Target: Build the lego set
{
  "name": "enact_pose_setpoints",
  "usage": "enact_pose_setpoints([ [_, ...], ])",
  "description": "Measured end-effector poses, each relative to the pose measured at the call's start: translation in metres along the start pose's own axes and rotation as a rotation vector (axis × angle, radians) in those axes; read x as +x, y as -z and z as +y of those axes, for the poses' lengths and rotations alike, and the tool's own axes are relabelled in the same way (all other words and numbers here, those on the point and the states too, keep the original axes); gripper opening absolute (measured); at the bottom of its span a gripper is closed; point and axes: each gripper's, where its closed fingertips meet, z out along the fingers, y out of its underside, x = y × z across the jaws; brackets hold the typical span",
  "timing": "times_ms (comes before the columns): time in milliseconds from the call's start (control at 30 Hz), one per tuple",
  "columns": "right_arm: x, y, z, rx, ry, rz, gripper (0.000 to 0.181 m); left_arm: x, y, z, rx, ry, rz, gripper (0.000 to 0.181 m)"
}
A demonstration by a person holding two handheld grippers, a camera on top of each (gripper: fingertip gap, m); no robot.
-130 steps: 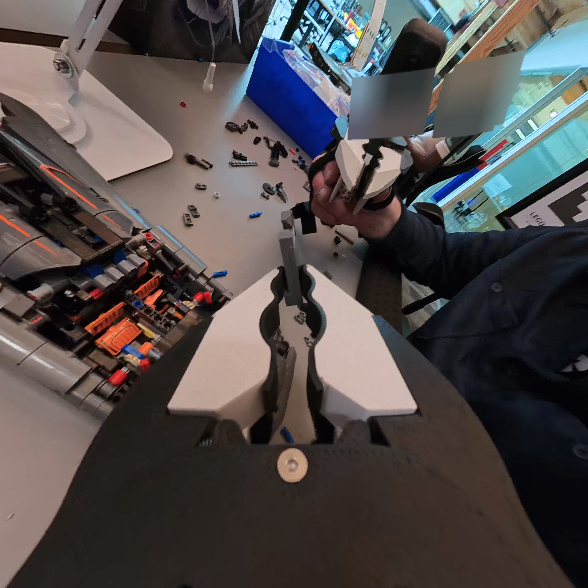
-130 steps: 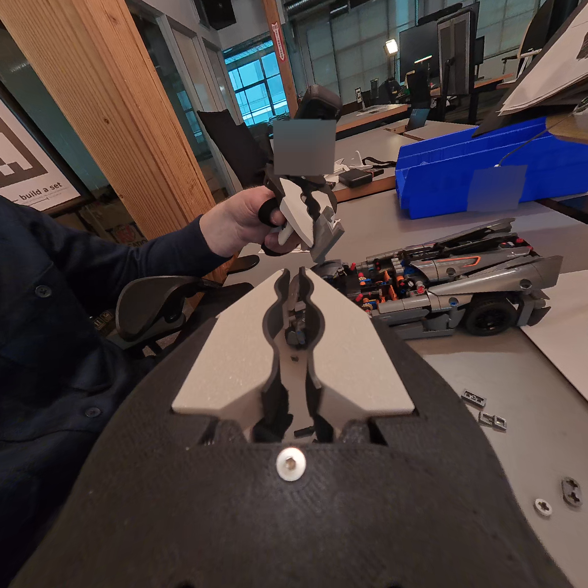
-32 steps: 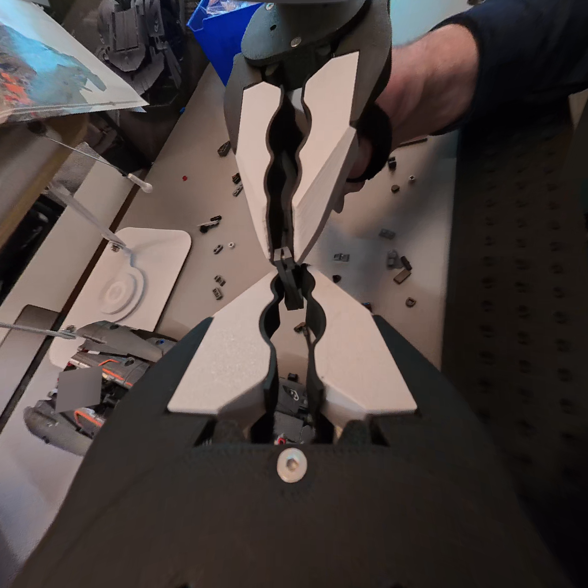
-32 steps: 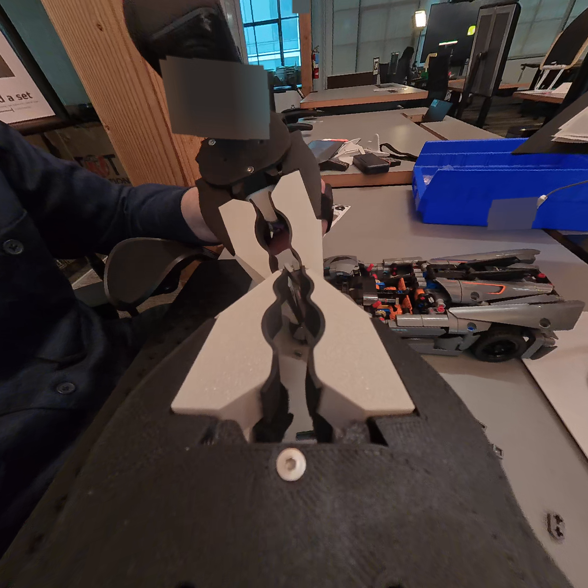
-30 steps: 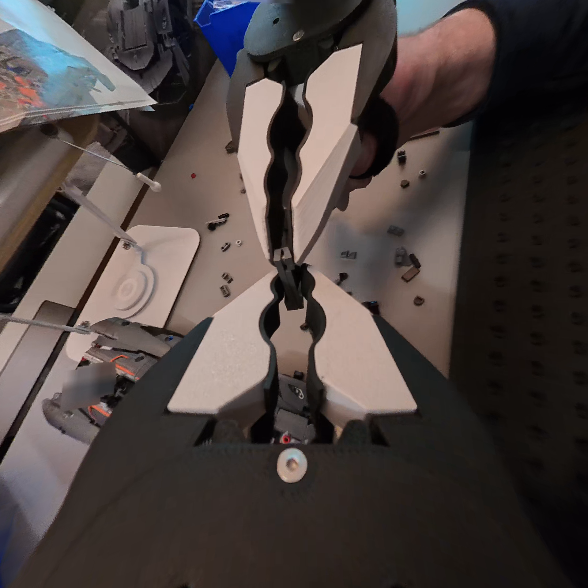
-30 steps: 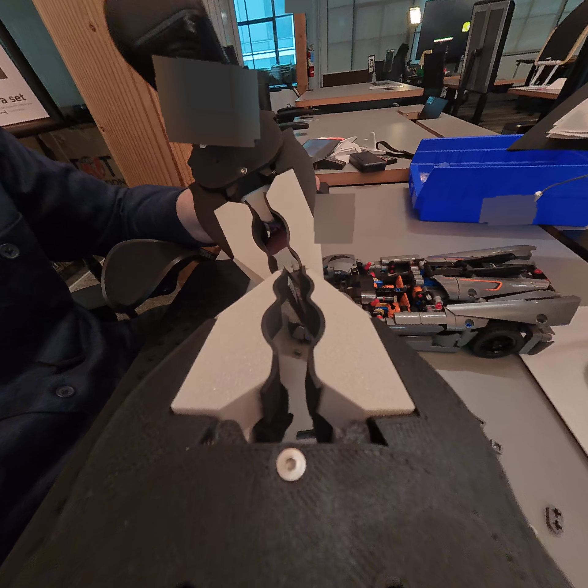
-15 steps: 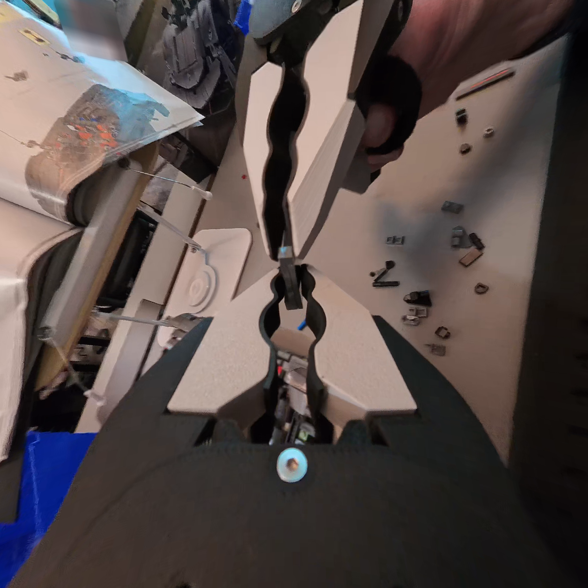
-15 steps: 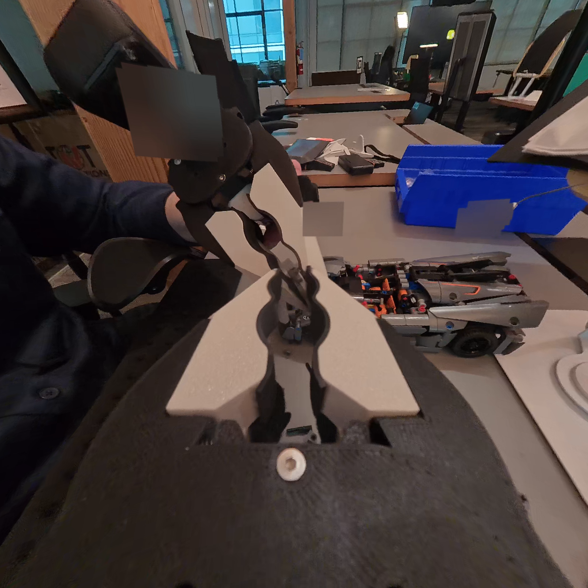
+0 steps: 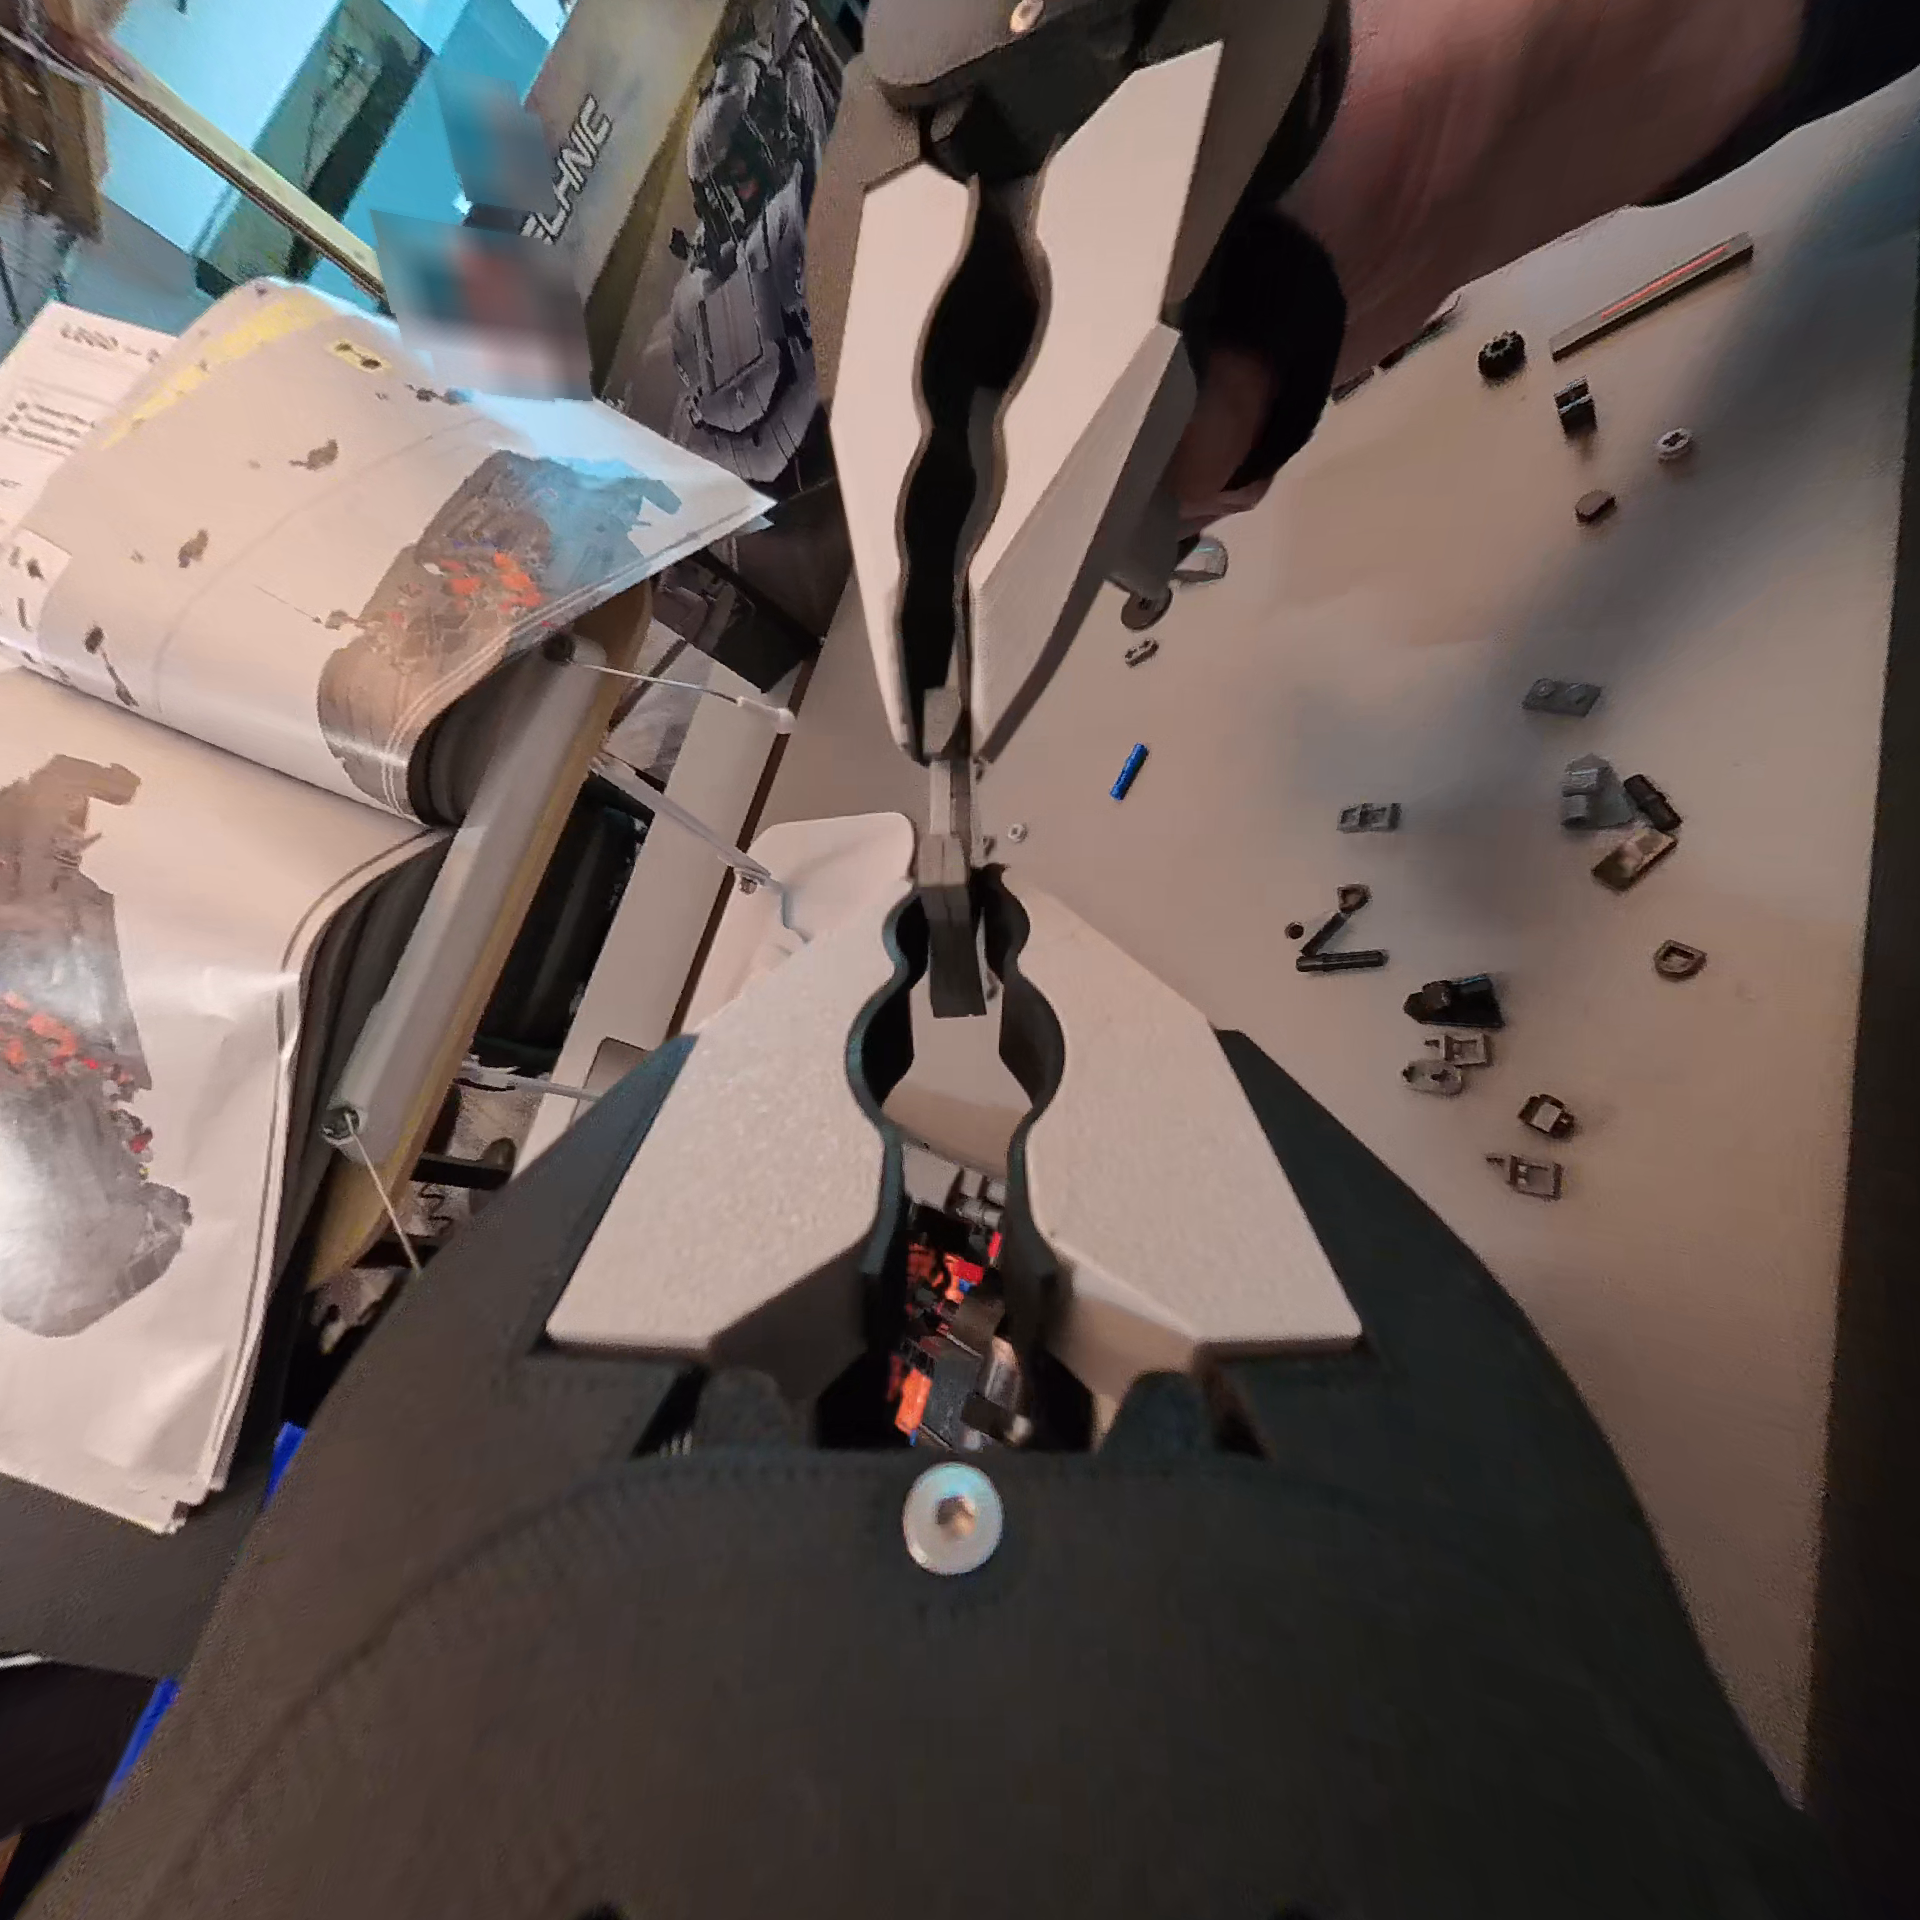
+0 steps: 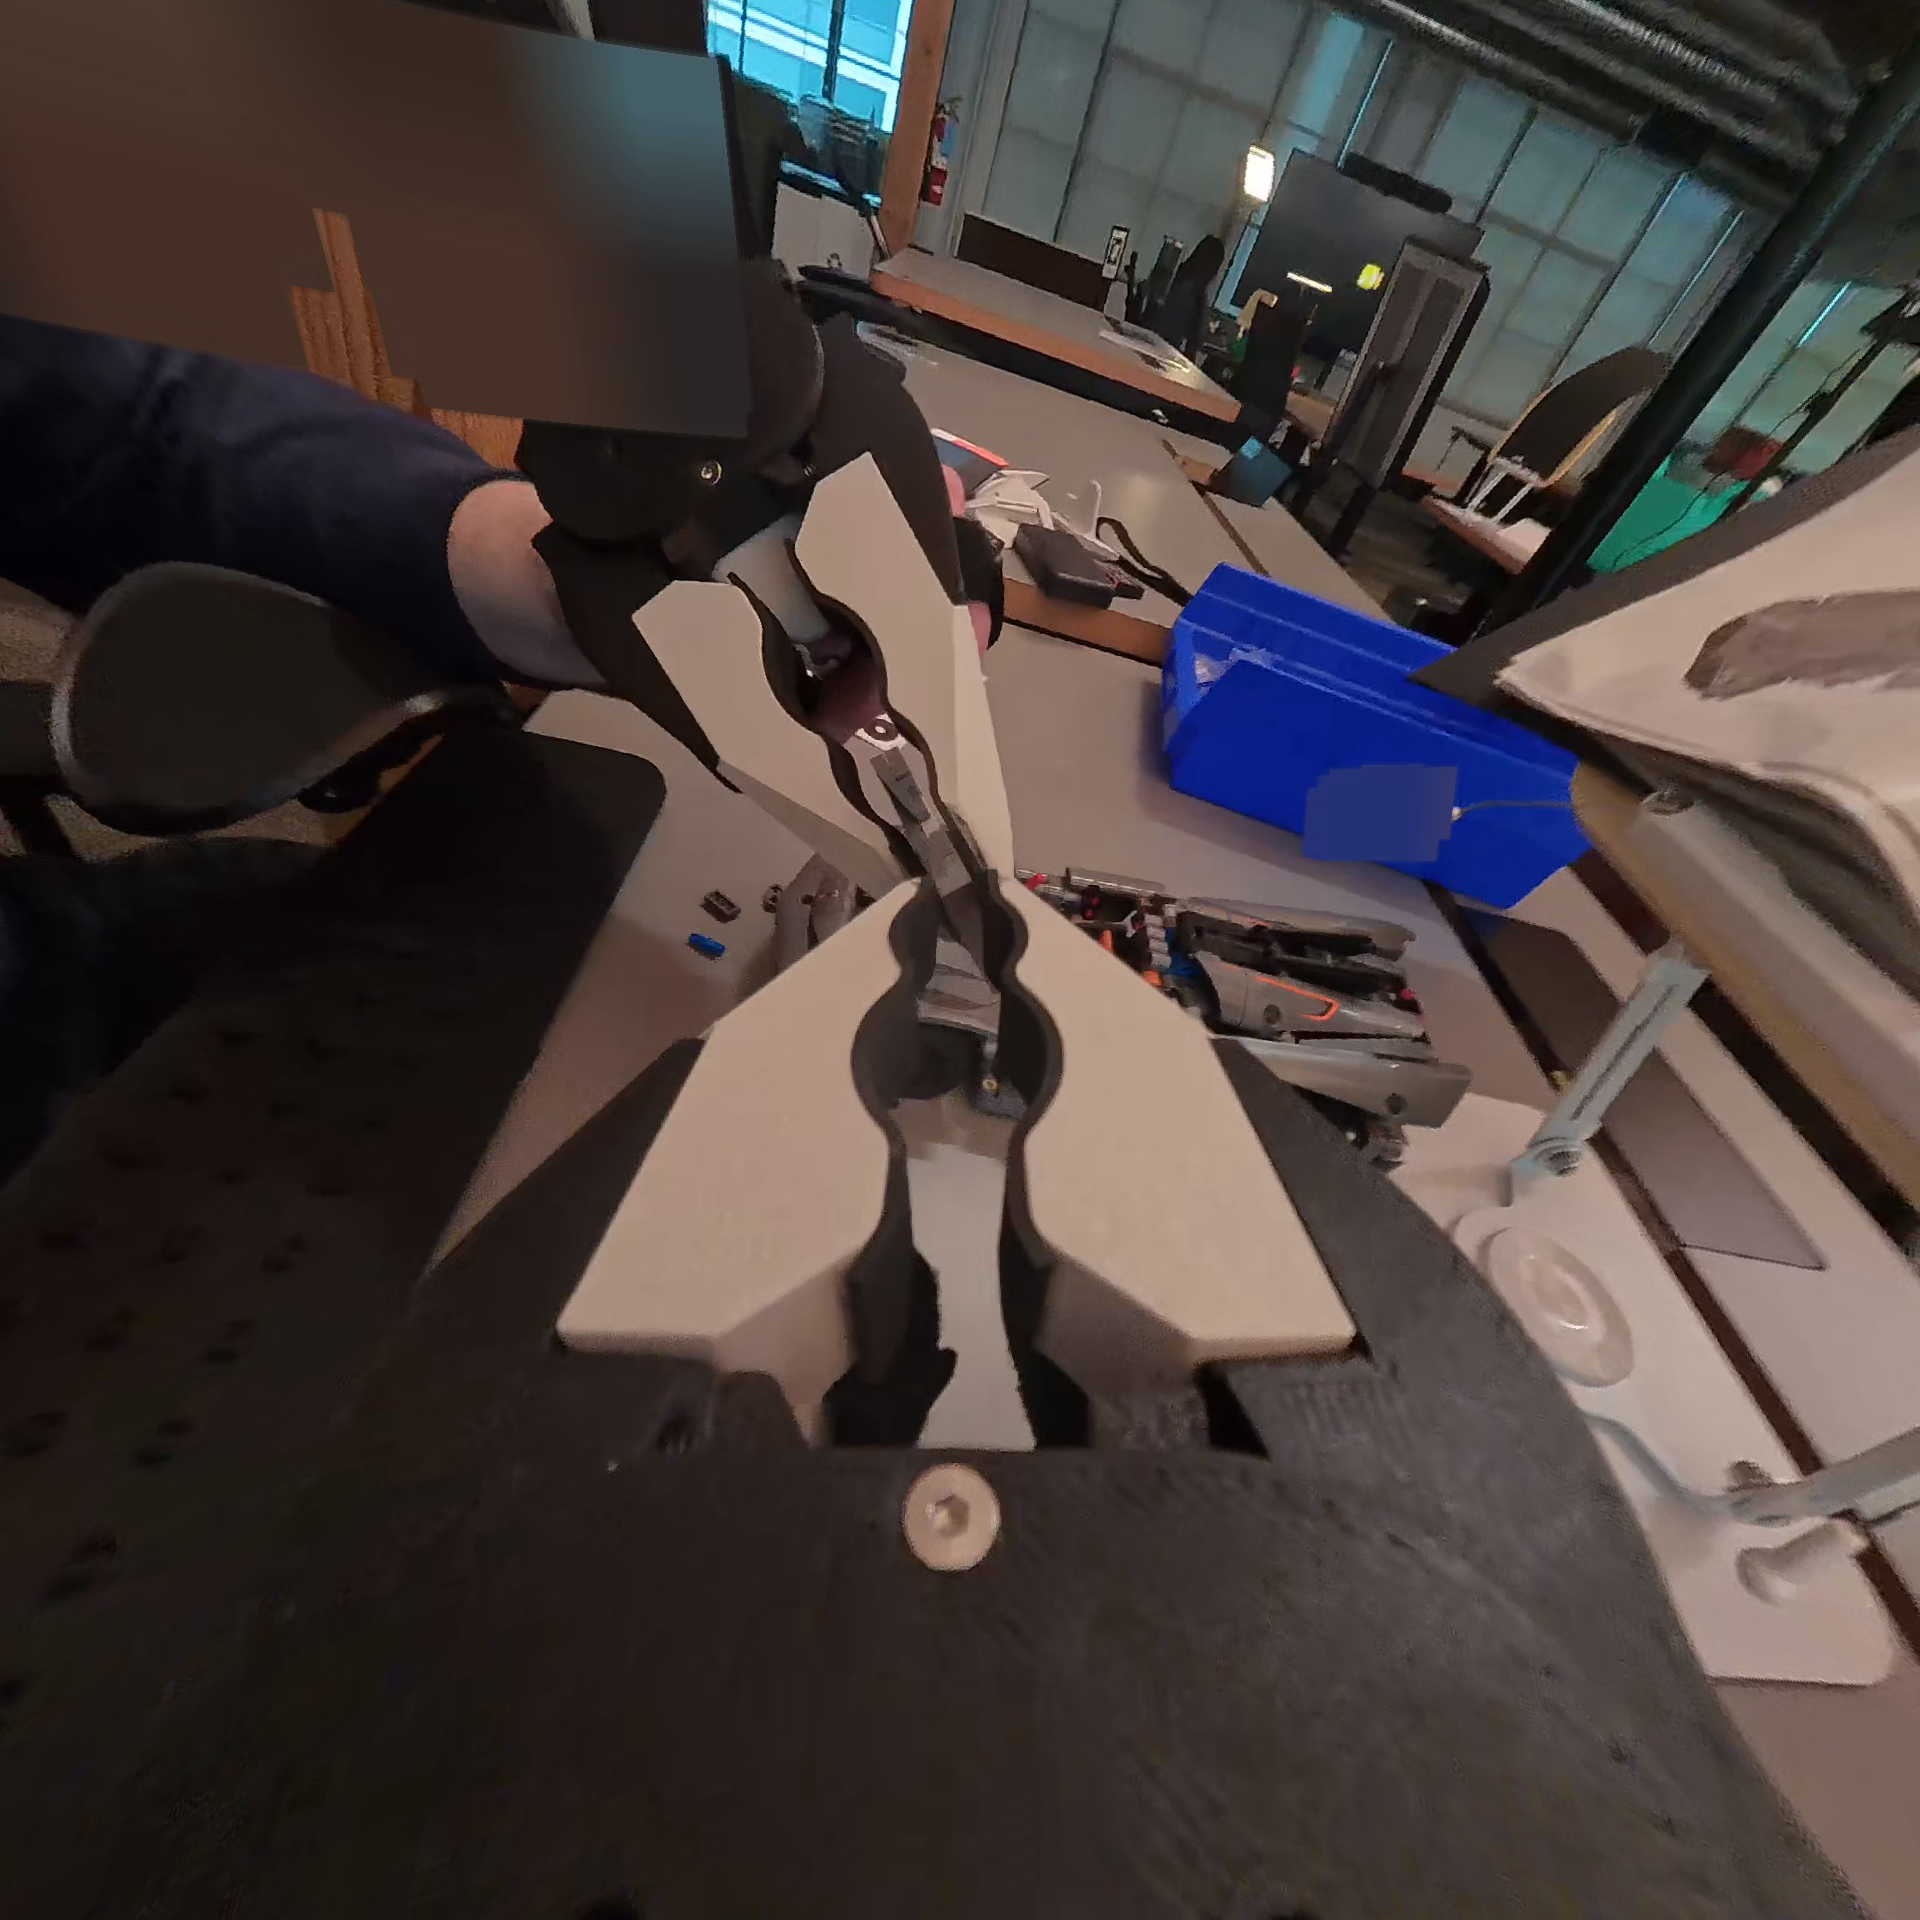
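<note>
- Left wrist view shows our left gripper (image 9: 951, 914) close up, its jaws pinched tight on a thin dark grey lego piece (image 9: 951, 940). The piece stands up between the tips and pokes out past them.
- Our right gripper (image 9: 940, 743) comes down from the top and meets ours tip to tip. Its jaws are squeezed onto the far end of the same stack, where a lighter grey bit (image 9: 943, 795) sits.
- We see the same thing in the right wrist view: the right gripper (image 10: 956, 914) is pinched on the piece (image 10: 951, 883), and the left gripper (image 10: 961, 847) holds the other end at a slant. A small dark part (image 10: 977, 1075) hangs in the hollow behind the right tips; we cannot tell if it is joined on.
- Below the left jaws we peek at orange and red bits of the lego car (image 9: 935, 1314). In the right wrist view the grey car (image 10: 1288, 997) lies on the table (image 10: 1091, 727) just behind the grippers.
- Small loose parts (image 9: 1455, 1003) are spread on the table to the right, with a little blue pin (image 9: 1127, 772) near the right gripper.
- To the left stands an open instruction book (image 9: 208, 727) on a holder, quite close to our left gripper.
- Farther back sits a blue bin (image 10: 1351, 727).
- A hand (image 9: 1455, 156) in a dark sleeve holds the right gripper.
</note>
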Motion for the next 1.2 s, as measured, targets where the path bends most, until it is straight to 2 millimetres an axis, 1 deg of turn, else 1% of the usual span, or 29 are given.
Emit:
enact_pose_setpoints([
  [233, -0.003, 0.001, -0.008, -0.004, 0.167, 0.074, 0.005, -0.004, 0.003, -0.007, 0.031, -0.054, -0.058, 0.007],
  [333, -0.005, 0.001, -0.011, -0.020, 0.278, 0.117, 0.004, -0.008, 0.006, -0.010, 0.039, -0.083, -0.093, 0.007],
  [533, -0.006, 0.002, -0.016, -0.072, 0.514, 0.236, 0.004, -0.017, 0.011, -0.015, 0.017, -0.219, -0.215, 0.008],
  [667, -0.008, 0.001, -0.019, -0.096, 0.638, 0.301, 0.005, -0.022, 0.016, -0.019, -0.011, -0.337, -0.308, 0.008],
  [900, -0.007, 0.004, -0.026, -0.083, 0.695, 0.356, 0.005, -0.027, 0.022, -0.027, -0.050, -0.488, -0.414, 0.007],
  [1067, -0.008, 0.005, -0.028, -0.077, 0.714, 0.375, 0.011, -0.030, 0.025, -0.030, -0.066, -0.542, -0.454, 0.007],
  [1200, -0.008, 0.005, -0.029, -0.073, 0.721, 0.386, 0.007, -0.029, 0.025, -0.031, -0.071, -0.558, -0.461, 0.007],
])
